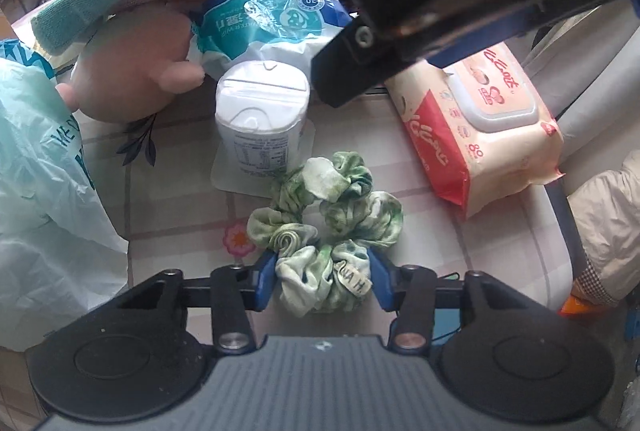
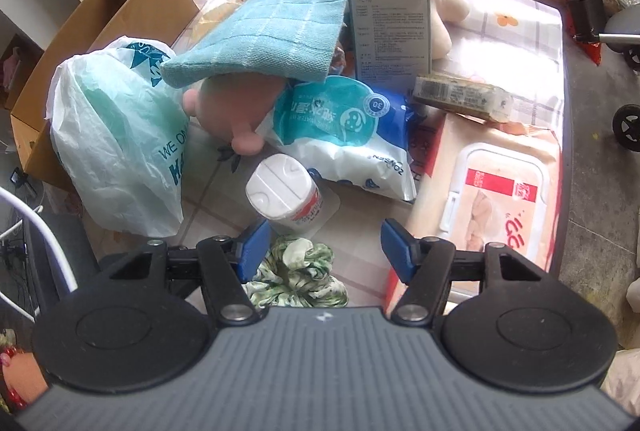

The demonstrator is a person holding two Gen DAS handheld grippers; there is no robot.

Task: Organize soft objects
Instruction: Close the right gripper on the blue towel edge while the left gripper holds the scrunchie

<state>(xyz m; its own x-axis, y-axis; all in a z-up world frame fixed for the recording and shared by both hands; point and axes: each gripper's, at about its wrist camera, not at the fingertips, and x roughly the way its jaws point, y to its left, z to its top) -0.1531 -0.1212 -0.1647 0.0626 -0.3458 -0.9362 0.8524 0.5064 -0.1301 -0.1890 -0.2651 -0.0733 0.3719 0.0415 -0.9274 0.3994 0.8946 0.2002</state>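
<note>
Between your left gripper's (image 1: 323, 277) pinching jaws sits the scrunchie (image 1: 326, 227); a bottle (image 1: 262, 119) and wipes (image 1: 486, 135) crowd ahead. Your right gripper (image 2: 325, 245) hangs spread above.

Scrunchie (image 1: 326, 227): green-white tie-dye. Towel (image 2: 264, 27): teal, grid-woven. Bottle (image 1: 262, 115): white. Tablecloth (image 1: 176, 199): pale check, floral. Gripper pads (image 2: 254, 249): blue.

Checked tablecloth (image 1: 172, 215): scrunchie (image 1: 324, 227), bottle (image 1: 262, 119), wipes (image 1: 480, 135).

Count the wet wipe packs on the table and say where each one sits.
2. The blue-and-white wipes pack lies mid-table behind the white bottle, partly under the pink plush. The peach-and-red wipes pack lies flat along the right side. The clutter may hide more.
</note>
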